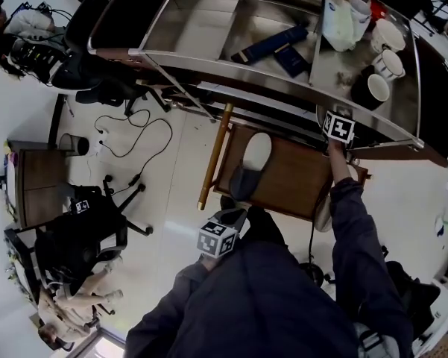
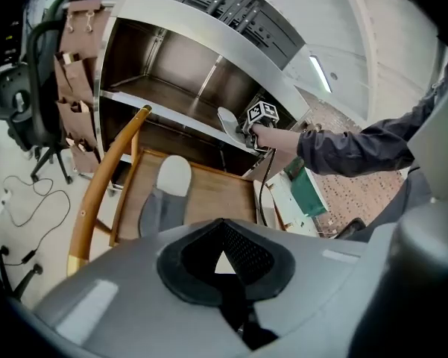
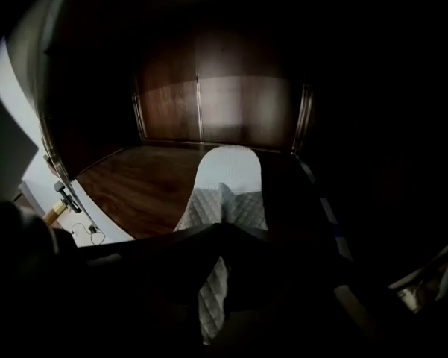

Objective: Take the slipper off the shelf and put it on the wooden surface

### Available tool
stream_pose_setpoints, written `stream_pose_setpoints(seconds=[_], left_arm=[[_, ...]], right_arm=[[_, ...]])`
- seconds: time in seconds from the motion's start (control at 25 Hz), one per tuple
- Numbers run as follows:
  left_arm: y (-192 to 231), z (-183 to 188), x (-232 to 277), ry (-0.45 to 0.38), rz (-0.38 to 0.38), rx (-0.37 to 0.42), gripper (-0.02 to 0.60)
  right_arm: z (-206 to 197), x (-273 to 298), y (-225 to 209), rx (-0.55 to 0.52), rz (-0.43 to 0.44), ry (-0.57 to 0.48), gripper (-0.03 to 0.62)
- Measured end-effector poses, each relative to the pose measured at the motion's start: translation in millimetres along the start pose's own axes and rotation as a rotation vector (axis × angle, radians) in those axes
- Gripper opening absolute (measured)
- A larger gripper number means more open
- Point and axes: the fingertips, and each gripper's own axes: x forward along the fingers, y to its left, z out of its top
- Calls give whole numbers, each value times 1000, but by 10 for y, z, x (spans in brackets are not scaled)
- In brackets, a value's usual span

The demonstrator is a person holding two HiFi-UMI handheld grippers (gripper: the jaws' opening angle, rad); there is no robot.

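Observation:
In the right gripper view a quilted grey slipper [image 3: 224,189] with a white insole lies on the dark brown floor of the shelf [image 3: 145,181]. My right gripper [image 3: 218,233] is shut on its near upper. From the head view that gripper [image 1: 337,127] reaches under the metal shelf rim [image 1: 283,77], and its jaws are hidden there. A second grey slipper [image 1: 250,166] lies on the wooden surface [image 1: 291,177] below the shelf. My left gripper [image 1: 218,237] hangs low near the body, away from both slippers. Its jaws [image 2: 224,263] are together with nothing between them.
On the shelf top lie two dark blue books [image 1: 272,45], a white jug [image 1: 339,22] and several mugs [image 1: 380,88]. A wooden rail [image 1: 215,155] stands at the wooden surface's left edge. A black cable [image 1: 134,136] and an office chair [image 1: 82,230] occupy the floor at left.

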Motion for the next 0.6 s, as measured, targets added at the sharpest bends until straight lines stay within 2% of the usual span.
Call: stream_pose_setpoints(seconds=[0.08, 0.2, 0.36, 0.48, 0.6], left_arm=[[-24, -54, -21, -3, 2, 1, 12], [-102, -118, -41, -10, -11, 13, 12], [-191, -250, -88, -18, -44, 46, 12], [-259, -454, -146, -22, -76, 79, 12], [-299, -692, -282, -54, -80, 121, 12]], right_arm=[[57, -87, 20, -12, -20, -61, 26], [175, -419, 73, -39, -23, -211, 44], [14, -1089, 241, 15, -12, -321, 52], [-570, -1699, 566, 41, 55, -315, 22], [-1487, -2404, 1016, 33, 127, -272, 2]])
